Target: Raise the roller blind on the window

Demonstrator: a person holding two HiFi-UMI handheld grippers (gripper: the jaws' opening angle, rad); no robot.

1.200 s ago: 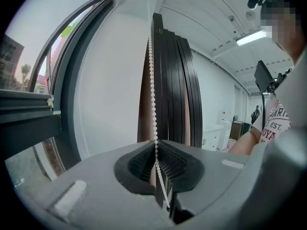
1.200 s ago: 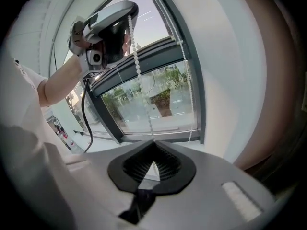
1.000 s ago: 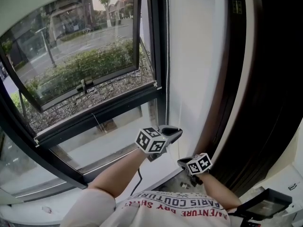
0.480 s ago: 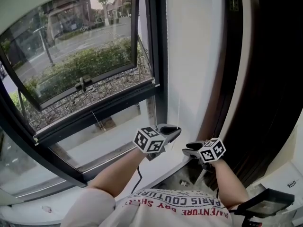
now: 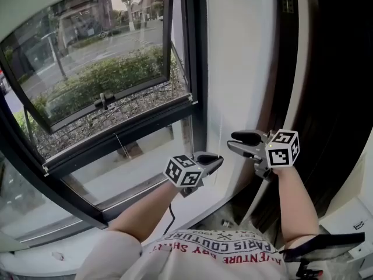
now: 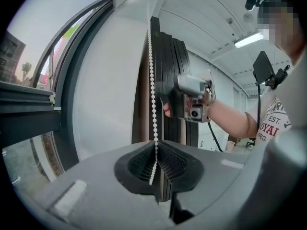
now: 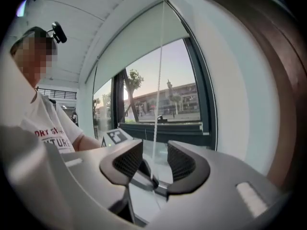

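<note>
Beside the dark window frame (image 5: 197,57), just to its right, the bead chain (image 6: 153,75) hangs straight, its long axis vertical. It points up toward the roller blind (image 7: 139,42). The blind's pale sheet covers only the top of the glass within the frame, and its lower edge lies crosswise to the chain. Low against the frame, the left gripper (image 6: 154,163) pinches the chain, with its ribbed pads together on the beads. Higher up and further right of the frame, the right gripper (image 7: 154,159) has just been opening its jaws. They stand wide apart, and a strand of the chain runs between them, pressed by neither pad.
</note>
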